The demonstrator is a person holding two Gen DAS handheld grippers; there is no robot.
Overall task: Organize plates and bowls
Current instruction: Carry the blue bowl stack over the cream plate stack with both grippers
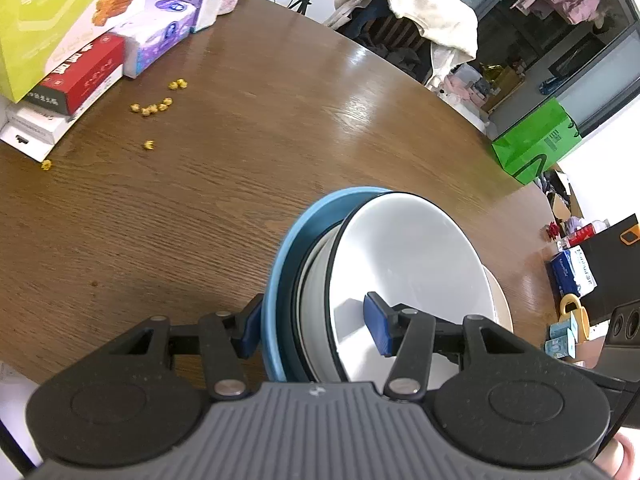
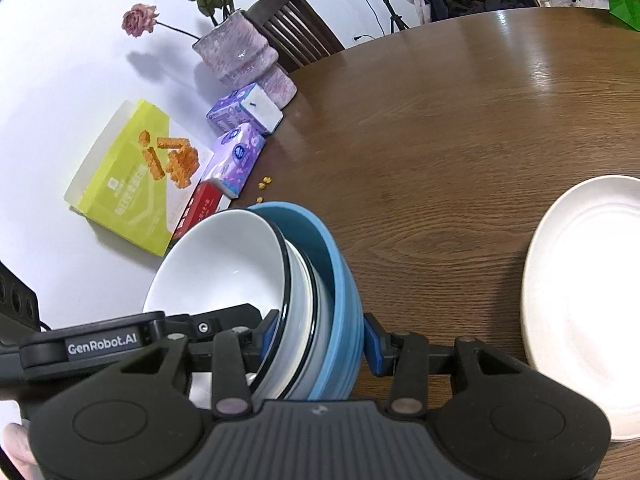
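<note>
Currently both tongs clamp one nested stack: the left gripper (image 1: 316, 326) and right gripper (image 2: 320, 340) each pinch the white bowl (image 2: 216, 264) and blue bowl (image 2: 340, 276) together from opposite sides, one pad inside the white bowl, one outside the blue. The stack appears tilted and lifted off the table (image 2: 420, 160). Judged step: carrying the bowls. Next move probably needs a level set-down beside the cream plate (image 2: 584, 304) at the right edge. Boxes (image 1: 60, 40) line the far-left edge.

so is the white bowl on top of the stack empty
Empty: the white bowl's inside shows bare and clean in both wrist views, nested in the blue bowl.
</note>
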